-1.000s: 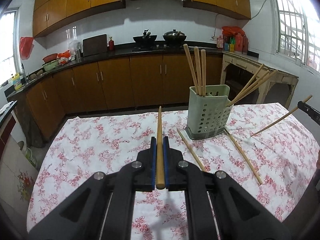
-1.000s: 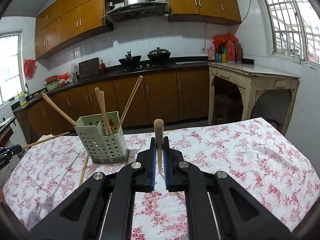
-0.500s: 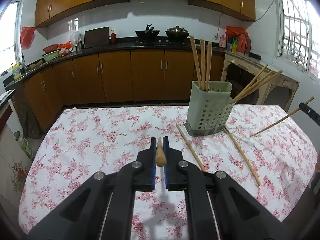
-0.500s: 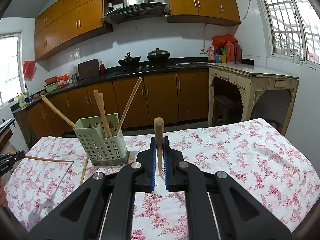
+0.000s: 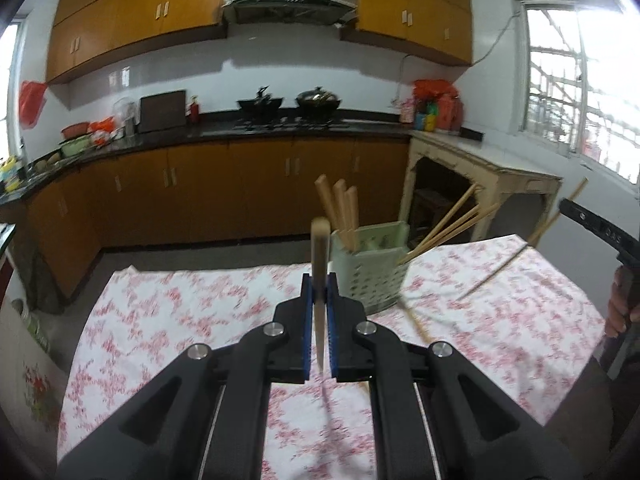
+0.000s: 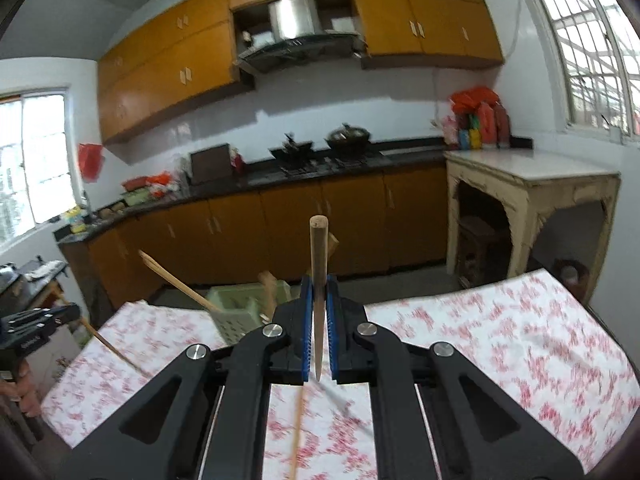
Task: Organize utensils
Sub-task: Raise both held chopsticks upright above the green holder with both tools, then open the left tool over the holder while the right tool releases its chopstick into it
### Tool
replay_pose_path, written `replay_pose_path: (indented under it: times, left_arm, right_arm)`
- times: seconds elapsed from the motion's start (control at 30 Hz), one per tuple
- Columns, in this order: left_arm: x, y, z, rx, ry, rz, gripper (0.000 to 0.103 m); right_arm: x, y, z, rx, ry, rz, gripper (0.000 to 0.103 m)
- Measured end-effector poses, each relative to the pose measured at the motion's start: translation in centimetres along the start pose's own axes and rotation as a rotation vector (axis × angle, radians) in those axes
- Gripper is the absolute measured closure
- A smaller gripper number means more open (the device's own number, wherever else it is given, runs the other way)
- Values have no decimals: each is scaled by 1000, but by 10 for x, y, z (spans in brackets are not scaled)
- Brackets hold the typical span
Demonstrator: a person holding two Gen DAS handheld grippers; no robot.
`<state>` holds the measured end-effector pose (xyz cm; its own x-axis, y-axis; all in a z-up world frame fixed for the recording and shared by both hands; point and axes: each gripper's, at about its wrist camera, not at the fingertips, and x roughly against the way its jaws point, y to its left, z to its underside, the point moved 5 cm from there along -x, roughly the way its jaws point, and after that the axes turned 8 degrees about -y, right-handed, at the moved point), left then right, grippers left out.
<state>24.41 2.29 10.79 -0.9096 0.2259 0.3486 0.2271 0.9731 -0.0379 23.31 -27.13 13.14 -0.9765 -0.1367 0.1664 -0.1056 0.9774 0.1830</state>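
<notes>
A chopstick (image 5: 320, 276) is clamped between the blue pads of the left gripper (image 5: 320, 320); it stands nearly upright, thick end up, thin tip below the pads. A second chopstick (image 6: 319, 280) is clamped in the same manner in the right gripper (image 6: 319, 328), its round end uppermost. Both sets of fingers are thus closed tight on a chopstick, and both are held above the tabletop (image 5: 192, 312), which is covered by a white cloth with a red floral print. A pale green perforated utensil holder (image 5: 374, 268) is seen on the tabletop toward its far edge, in the left wrist view just right of the held chopstick. Three chopsticks (image 5: 340, 216) stand in its left compartment and several more lean out over its right rim. In the right wrist view the holder (image 6: 244, 308) is partly hidden behind the gripper. At least one loose chopstick (image 5: 416, 320) lies on the cloth beside the holder, and another (image 6: 297, 428) lies on the cloth below the right gripper. Both views are motion-blurred, so an exact count cannot be given. The other gripper and part of a hand (image 5: 620, 304) show at the right edge of the left wrist view.
</notes>
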Motion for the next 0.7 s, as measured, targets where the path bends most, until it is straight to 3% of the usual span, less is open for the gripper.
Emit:
replay_pose_path:
  times: [0.2,0.43,0.7]
  left_arm:
    - [15,-25,-45,-15,-107,23,96]
    - [8,-47,-97,35,-252,24,96]
    - [-36,-59,-134,78,-402,-97,96]
  right_arm:
    - [12,27,-39,-3,-71,-95,96]
    - [-9,59,-65,39,-115,-124,96]
    - [-67,66,-66,54,-93,-80,96]
